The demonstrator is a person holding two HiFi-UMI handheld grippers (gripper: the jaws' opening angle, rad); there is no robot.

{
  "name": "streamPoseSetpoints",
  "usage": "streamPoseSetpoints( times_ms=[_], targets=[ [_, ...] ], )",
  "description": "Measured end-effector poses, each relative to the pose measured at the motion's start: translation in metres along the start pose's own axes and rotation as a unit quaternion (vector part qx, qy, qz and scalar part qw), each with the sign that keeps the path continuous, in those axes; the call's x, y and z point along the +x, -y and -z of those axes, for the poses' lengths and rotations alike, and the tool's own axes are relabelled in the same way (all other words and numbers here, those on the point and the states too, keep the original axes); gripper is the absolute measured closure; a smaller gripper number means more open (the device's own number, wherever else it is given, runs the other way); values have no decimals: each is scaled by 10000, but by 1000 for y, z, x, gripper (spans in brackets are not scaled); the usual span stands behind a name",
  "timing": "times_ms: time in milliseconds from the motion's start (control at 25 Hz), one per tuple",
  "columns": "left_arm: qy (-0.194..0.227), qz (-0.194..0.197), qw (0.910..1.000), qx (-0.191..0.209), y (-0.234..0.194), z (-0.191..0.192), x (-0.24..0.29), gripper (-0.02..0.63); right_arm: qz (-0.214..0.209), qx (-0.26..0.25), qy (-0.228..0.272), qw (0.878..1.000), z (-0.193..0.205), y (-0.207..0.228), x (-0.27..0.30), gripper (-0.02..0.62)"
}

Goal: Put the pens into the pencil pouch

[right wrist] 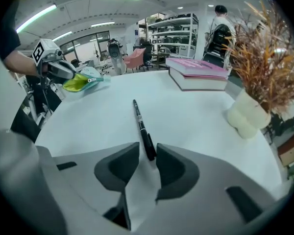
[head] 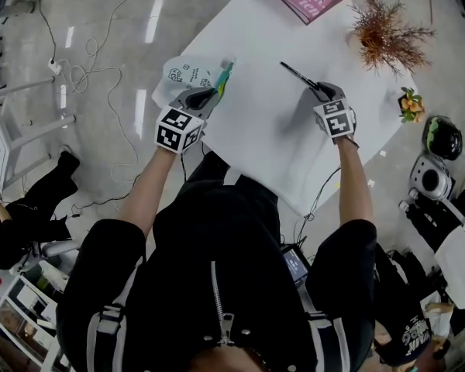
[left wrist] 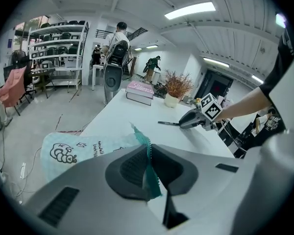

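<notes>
Table (head: pixel 248 146): we see a white top, and both pairs of fingers work over it.
Pencil pouch (head: pixel 184 74): it is pale and printed and lies flat ahead of the left fingers; we cannot tell what it holds.
Left gripper (left wrist: pixel 151 170): its fingers are pressed together on the pouch's teal zipper edge (left wrist: pixel 146 146).
Right gripper (right wrist: pixel 146 165): its fingers are spread, and the pen's near end sits between them against the right-hand pad.
Pen (right wrist: pixel 139 121): black and flat on the table, its long axis runs straight away from the right fingers and leans slightly left.
</notes>
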State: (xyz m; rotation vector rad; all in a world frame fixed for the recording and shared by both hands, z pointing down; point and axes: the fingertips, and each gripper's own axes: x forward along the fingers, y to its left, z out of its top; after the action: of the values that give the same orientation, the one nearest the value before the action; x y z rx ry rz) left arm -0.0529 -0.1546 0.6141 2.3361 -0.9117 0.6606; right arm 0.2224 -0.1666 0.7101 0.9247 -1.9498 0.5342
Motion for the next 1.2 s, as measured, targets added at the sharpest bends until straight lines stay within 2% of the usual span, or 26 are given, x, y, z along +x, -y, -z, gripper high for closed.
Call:
streamPoseSetpoints(
  times_ms=[80,240,440,600,1200],
  targets=[
    [4,-19,10000,-10,-2,0,0,561,-5,-40,19,10000,0,-5,1,497],
    [28,-22,10000,-18,-4,-1,0,561,63,129,70,9999,2,-5,1,517],
    [38,-5,10000,24,-4,-2,-2,561,284,347,134,9989,4,-6,0,525],
    [40,-6,10000,57,-4,-2,-5,561,302,560,173,9978,5,-9,-4,526],
    [65,46,9998,188,-2,-6,-10,561,499,741,417,9951,5,-20,-60,528]
  ],
)
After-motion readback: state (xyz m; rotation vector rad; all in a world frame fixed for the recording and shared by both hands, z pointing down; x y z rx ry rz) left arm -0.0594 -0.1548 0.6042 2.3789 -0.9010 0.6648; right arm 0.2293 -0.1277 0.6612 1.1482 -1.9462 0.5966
